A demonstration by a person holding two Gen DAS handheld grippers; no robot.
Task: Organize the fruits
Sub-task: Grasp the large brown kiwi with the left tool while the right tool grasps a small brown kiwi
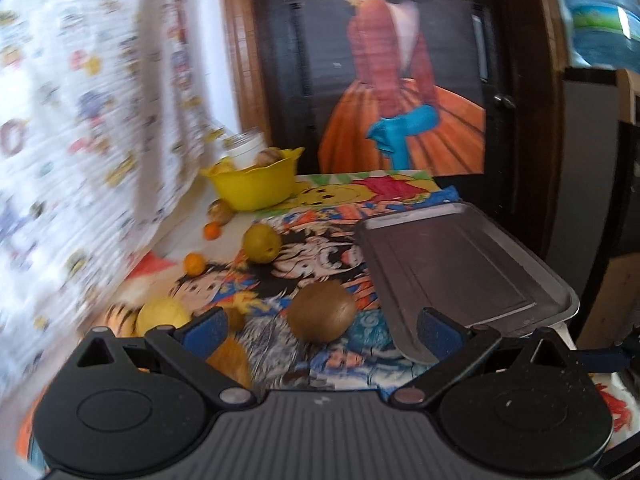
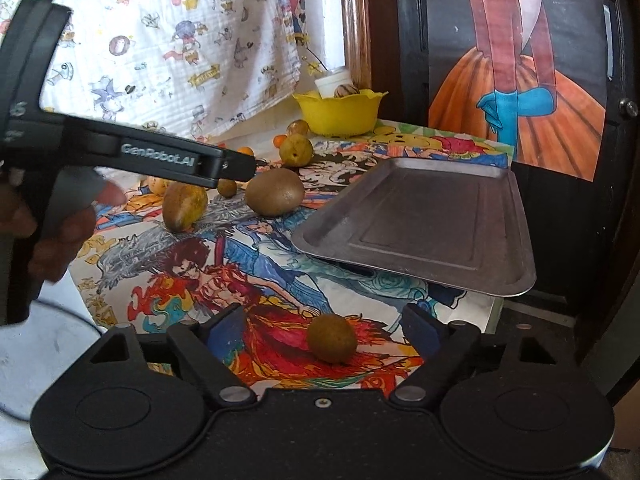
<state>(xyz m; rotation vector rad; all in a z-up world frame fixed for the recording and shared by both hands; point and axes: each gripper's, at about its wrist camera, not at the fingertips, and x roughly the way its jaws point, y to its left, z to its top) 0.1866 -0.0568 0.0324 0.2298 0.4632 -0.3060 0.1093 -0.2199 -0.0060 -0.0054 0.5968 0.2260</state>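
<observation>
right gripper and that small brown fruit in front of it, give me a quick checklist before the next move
1. Small brown fruit lies between the right gripper fingers: ok.
2. Pads touching the fruit: not ok, there is a gap on both sides, wider on the right.
3. Fruit at rest on the printed cloth: ok, nothing beside it.
4. Metal tray bare and free to take fruit: ok, though its near edge sits lifted off the cloth.
5. Left gripper out of the way: ok, it is over the far fruits.
6. Left gripper empty: ok, its fingers are wide apart with nothing held.
</observation>
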